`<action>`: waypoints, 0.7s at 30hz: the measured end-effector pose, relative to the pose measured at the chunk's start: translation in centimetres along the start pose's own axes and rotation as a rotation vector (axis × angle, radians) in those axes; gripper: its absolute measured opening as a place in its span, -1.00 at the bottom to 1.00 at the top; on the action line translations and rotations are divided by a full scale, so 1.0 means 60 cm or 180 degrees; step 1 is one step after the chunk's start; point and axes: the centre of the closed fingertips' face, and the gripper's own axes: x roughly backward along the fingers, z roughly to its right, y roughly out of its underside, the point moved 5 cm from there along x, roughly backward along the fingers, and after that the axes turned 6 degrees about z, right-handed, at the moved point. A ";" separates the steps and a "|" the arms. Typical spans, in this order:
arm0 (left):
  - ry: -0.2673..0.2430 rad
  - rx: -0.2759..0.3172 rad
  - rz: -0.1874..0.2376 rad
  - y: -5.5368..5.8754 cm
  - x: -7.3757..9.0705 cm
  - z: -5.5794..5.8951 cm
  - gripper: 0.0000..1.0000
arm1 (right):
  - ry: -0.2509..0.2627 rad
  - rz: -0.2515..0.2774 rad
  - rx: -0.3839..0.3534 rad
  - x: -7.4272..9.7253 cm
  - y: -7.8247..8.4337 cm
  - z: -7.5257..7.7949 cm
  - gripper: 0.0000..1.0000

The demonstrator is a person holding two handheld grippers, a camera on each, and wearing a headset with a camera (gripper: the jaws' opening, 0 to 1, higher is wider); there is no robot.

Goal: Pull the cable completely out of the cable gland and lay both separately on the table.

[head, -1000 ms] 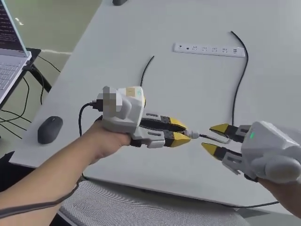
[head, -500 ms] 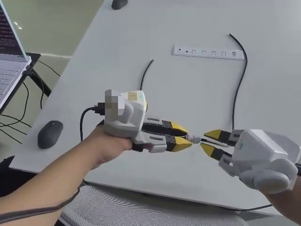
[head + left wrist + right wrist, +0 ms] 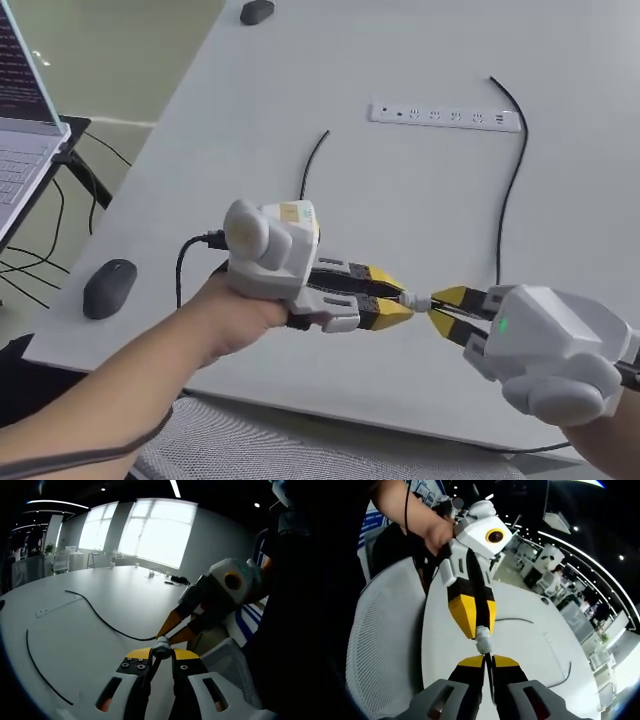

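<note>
Now:
left gripper point(image 3: 398, 300): jaws pinching gland point(image 3: 415, 300), over counter point(image 3: 400, 200) edge
right gripper point(image 3: 438, 305): jaws pressed together on cable point(image 3: 510, 185), just beside gland

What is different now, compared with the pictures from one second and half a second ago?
The right gripper, whose jaws stood open around the cable, moved toward the left gripper and shut on the cable just beside the cable gland. The left gripper stays shut on the cable gland, above the table; the power strip lies where it was.
</note>
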 end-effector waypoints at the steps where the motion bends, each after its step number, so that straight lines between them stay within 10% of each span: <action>1: -0.0004 0.0001 -0.0001 0.000 -0.001 0.001 -0.70 | 0.0005 0.0002 0.0001 0.000 0.001 0.000 -1.00; 21: -0.0031 -0.0025 -0.0030 0.000 -0.002 0.012 -0.70 | 0.0063 -0.0084 -0.0134 0.006 0.022 0.002 -1.00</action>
